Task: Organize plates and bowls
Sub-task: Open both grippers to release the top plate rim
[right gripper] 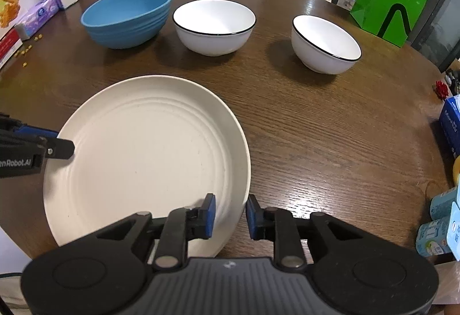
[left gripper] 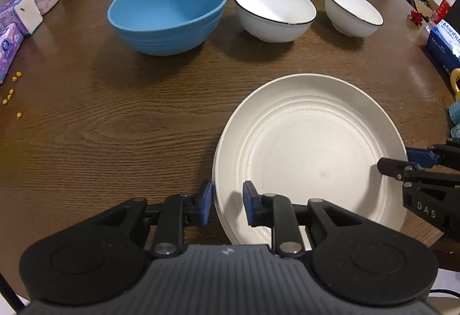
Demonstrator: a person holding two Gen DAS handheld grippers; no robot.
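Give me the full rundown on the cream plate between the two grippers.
The cream plate is round, matte and speckled, with concentric ridges ringing a flat centre; it looks like plastic or fibre composite. It is empty and appears to lie flat on the wooden table, near its front edge, in front of three bowls. A second rim peeks out beneath its left edge. The left hand-held gripper and right hand-held gripper each straddle its rim, with gaps at the pads.
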